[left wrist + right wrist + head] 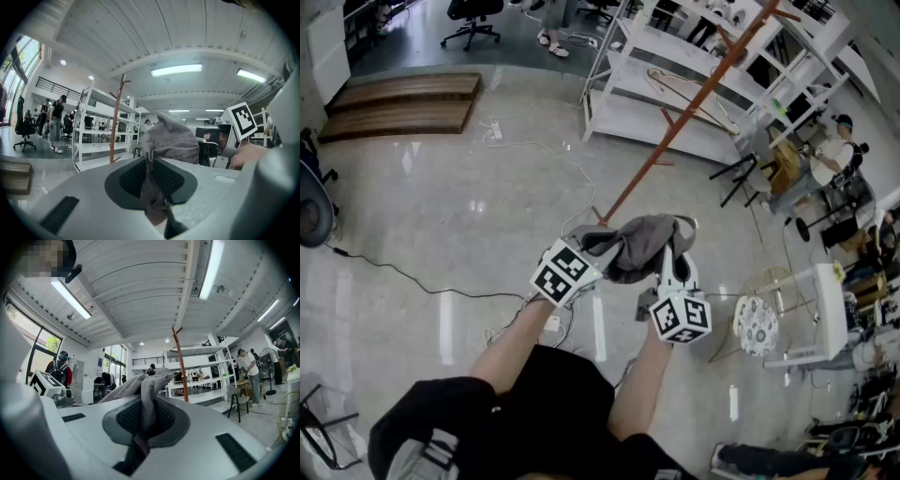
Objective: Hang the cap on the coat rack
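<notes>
At frame centre you hold the crumpled grey fabric cap (642,246), left claw (602,251) and right claw (671,255) both clenched on its cloth. Toward the upper right, the orange-brown wooden coat rack (675,131) stands well apart, so hanging is not yet done.

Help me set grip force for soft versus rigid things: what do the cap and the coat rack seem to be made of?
The cap looks like soft grey woven cloth, matte, perhaps cotton twill: it folds, sags and shows stitched seams. The coat rack is a rigid, straight reddish-brown pole with pegs, smooth; probably stained wood, possibly painted metal.
</notes>
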Demonstrator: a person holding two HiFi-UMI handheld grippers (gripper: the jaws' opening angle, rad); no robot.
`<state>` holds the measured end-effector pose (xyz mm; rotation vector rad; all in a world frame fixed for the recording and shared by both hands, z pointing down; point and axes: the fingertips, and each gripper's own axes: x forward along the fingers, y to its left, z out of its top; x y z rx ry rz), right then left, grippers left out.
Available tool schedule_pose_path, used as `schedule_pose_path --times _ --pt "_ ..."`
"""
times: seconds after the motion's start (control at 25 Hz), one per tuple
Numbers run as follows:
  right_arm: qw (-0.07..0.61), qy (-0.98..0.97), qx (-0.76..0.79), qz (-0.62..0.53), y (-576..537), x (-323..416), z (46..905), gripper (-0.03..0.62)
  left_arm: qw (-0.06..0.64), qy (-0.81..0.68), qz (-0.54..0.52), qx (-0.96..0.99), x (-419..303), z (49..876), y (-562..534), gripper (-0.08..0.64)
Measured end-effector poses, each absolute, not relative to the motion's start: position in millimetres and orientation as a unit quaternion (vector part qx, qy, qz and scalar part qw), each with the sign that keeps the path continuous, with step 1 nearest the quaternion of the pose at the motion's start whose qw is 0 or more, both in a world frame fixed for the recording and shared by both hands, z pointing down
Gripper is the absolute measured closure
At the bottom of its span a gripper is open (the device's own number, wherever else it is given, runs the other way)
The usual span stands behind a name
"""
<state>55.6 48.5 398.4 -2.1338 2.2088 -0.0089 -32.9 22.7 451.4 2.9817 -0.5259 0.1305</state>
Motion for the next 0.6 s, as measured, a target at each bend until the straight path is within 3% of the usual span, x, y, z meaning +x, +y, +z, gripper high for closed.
schedule_pose_path --times 0.6 --pt "0.03 0.726 -0.687 0.007 30 57 403 0.589 0.072 -0.181 0.017 0.981 -37 455 -8 0.515"
